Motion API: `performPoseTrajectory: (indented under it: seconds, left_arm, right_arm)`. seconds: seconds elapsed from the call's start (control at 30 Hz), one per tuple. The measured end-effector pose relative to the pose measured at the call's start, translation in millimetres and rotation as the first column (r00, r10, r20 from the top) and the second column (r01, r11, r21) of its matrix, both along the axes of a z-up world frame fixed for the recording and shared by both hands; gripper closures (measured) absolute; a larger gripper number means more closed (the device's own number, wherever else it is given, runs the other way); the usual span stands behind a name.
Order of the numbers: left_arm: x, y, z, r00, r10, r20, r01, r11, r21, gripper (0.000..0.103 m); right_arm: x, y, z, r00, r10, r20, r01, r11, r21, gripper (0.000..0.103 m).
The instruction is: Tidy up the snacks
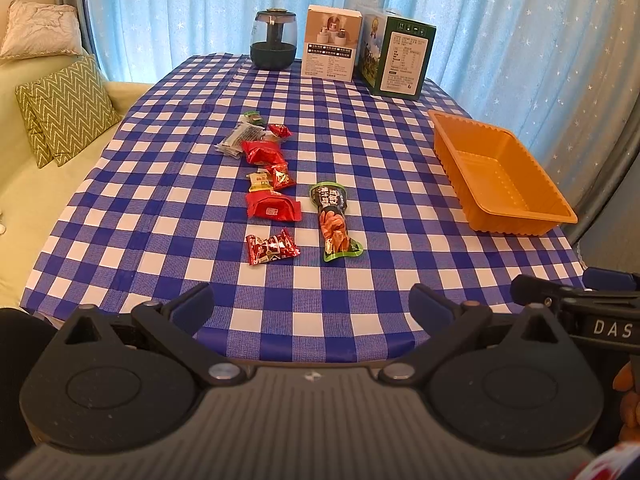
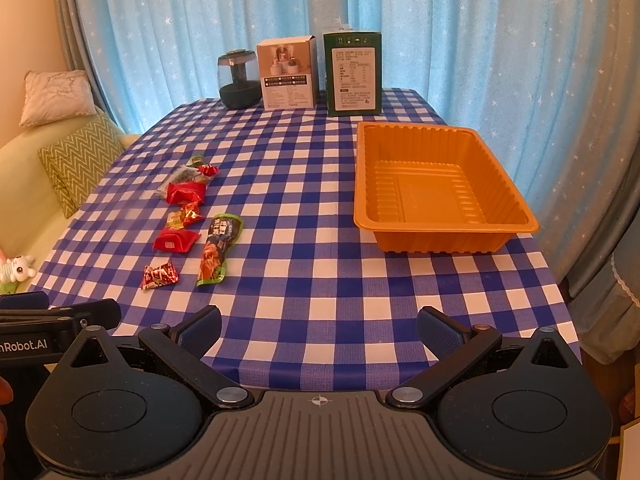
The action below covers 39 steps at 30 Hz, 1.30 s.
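Several wrapped snacks lie in a loose line on the checkered tablecloth (image 1: pixel 360 152): a long green-and-orange packet (image 1: pixel 335 222) (image 2: pixel 218 248), a small red candy (image 1: pixel 271 247) (image 2: pixel 160 275), a red packet (image 1: pixel 272 206) (image 2: pixel 176 239), and further red, yellow and clear wrappers (image 1: pixel 260 148) (image 2: pixel 186 188) behind. An empty orange tray (image 1: pixel 556 200) (image 2: pixel 516 212) stands on the right. My left gripper (image 1: pixel 312 306) hangs open above the table's near edge. Also near that edge, to the right, my right gripper (image 2: pixel 320 326) is open. Both are empty and well short of the snacks.
At the back stand a dark jar (image 1: pixel 274 40) (image 2: pixel 238 80), a white box (image 1: pixel 332 48) (image 2: pixel 288 74) and a green box (image 1: pixel 404 58) (image 2: pixel 354 72) before blue curtains. A sofa with cushions (image 1: pixel 68 116) (image 2: pixel 80 162) borders the table's left side.
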<state>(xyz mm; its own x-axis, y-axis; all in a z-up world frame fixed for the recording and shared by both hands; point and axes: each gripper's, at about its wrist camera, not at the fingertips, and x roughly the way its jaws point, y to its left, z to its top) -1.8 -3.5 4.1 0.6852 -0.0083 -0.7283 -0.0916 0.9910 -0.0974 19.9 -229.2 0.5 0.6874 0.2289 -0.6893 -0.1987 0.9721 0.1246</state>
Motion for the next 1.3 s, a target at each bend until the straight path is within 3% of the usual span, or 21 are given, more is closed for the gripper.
performPoseTrajectory:
  seconds: [1.3]
  left_arm:
    - [2.1, -1.9, 2.0, 1.0, -0.003, 0.002, 0.003, 1.0, -0.003, 0.0]
  right_arm:
    - [3.1, 8.0, -1.1, 1.0, 0.001, -0.001, -0.001, 1.0, 0.007, 0.0]
